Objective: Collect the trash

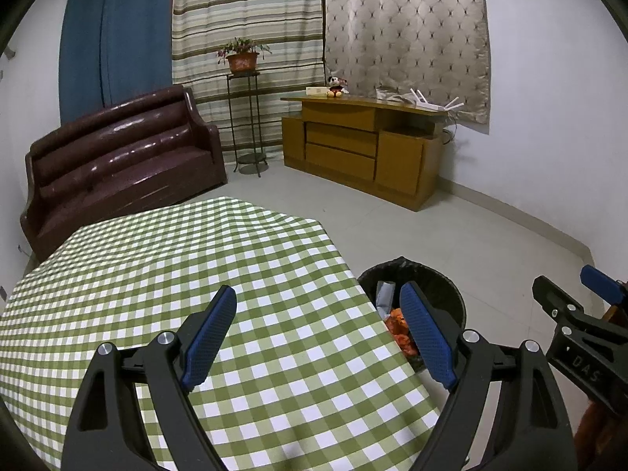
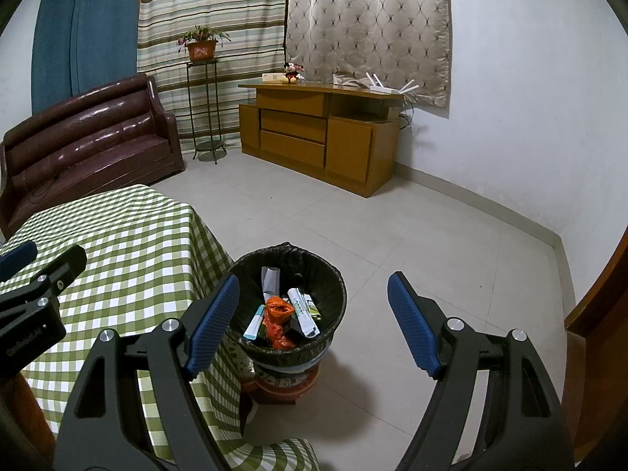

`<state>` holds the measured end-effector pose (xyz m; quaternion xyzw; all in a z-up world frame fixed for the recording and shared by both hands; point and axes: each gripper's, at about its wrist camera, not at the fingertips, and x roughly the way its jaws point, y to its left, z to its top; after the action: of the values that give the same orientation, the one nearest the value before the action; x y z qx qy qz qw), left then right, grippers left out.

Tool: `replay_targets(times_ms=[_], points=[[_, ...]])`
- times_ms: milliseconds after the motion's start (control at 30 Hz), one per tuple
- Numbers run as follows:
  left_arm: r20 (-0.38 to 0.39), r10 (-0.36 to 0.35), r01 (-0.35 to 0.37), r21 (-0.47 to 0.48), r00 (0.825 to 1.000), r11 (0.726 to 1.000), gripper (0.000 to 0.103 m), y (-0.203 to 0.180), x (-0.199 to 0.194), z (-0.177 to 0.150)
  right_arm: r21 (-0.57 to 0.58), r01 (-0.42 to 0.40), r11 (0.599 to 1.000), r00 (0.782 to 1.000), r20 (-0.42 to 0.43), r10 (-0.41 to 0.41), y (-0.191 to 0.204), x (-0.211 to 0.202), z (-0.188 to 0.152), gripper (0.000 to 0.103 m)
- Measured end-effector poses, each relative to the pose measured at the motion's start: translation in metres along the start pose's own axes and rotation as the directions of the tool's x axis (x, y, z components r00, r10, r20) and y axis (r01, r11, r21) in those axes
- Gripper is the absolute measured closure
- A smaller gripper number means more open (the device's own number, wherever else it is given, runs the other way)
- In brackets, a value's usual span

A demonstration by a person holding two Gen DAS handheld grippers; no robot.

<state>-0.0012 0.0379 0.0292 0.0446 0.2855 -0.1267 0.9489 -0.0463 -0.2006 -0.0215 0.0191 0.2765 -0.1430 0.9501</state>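
A black-lined trash bin [image 2: 329, 274] stands on the floor beside the table and holds several wrappers, among them an orange one [image 2: 276, 320] and a white-green packet [image 2: 302, 308]. My right gripper [image 2: 314, 318] is open and empty above the bin's near side. My left gripper [image 1: 320, 335] is open and empty over the table's right edge, with the bin [image 1: 439, 278] just beyond it. The green checked tablecloth [image 1: 157, 274] shows no trash on it. The right gripper also shows at the right of the left wrist view [image 1: 577, 306].
A brown leather sofa [image 1: 117, 157] stands behind the table. A wooden cabinet [image 2: 314, 133] and a plant stand [image 2: 202, 110] stand against the curtained back wall. A wooden door edge [image 2: 600, 333] is at the right. Tiled floor [image 2: 431, 235] surrounds the bin.
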Motion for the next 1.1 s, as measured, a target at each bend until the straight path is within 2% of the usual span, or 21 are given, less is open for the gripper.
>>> replay_targets(times_ms=[800, 1100], points=[[0.019, -0.006, 0.005, 0.035, 1.0, 0.999, 0.018, -0.016, -0.001, -0.001, -0.001, 0.0, 1.0, 1.0, -0.001, 0.0, 0.0, 0.0, 0.001, 0.027], [0.007, -0.01, 0.01, 0.011, 1.0, 1.0, 0.018, -0.014, 0.0, 0.0, -0.002, 0.0, 1.0, 1.0, -0.001, 0.0, 0.0, 0.0, 0.001, 0.027]])
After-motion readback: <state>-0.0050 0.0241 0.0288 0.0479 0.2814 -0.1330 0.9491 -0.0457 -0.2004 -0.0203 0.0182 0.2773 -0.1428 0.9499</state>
